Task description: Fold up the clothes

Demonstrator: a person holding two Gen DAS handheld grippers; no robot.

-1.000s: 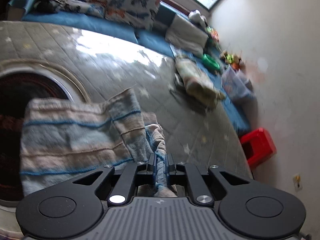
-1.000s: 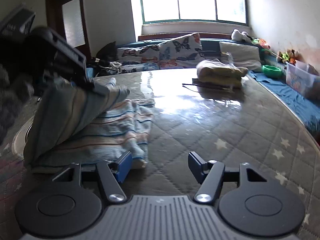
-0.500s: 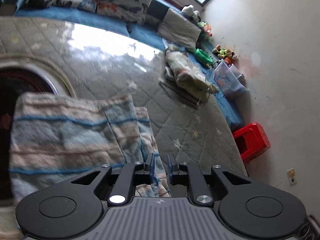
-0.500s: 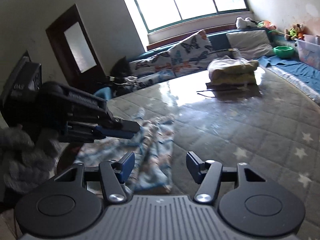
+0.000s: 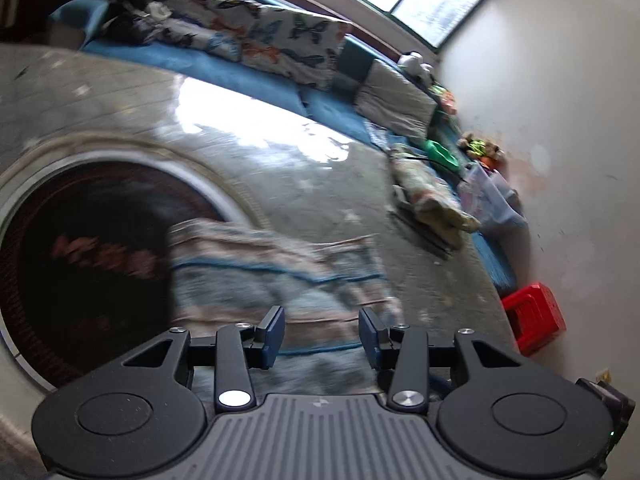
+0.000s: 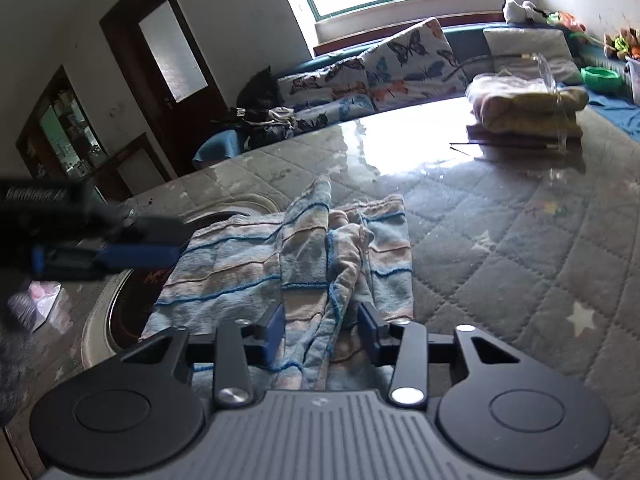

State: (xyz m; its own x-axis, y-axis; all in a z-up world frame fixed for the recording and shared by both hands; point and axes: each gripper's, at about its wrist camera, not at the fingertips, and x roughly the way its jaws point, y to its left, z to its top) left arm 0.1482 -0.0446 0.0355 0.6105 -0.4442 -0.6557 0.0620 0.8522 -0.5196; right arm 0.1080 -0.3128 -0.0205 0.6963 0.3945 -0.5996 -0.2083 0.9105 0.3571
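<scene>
A striped blue and beige towel [image 6: 304, 256] lies partly folded and bunched on the grey quilted table [image 6: 520, 232]. In the left wrist view the towel [image 5: 288, 272] is blurred and spreads just beyond my left gripper [image 5: 322, 334], which is open with nothing between its fingers. My right gripper [image 6: 322, 332] is open and low over the towel's near edge, with a ridge of cloth lying between its fingers. The left gripper [image 6: 104, 256] appears blurred at the left of the right wrist view, hovering beside the towel.
A dark round inset [image 5: 80, 256] in the table lies under the towel's left part. A folded stack of cloth [image 6: 528, 104] sits at the table's far right. Butterfly-print cushions [image 6: 400, 68] line a blue bench behind. A red stool [image 5: 534, 316] stands on the floor by the wall.
My left gripper let go of the towel, opened wide and drew back to the left. The right gripper moved in over the towel's near edge, and the raised cloth dropped onto the table.
</scene>
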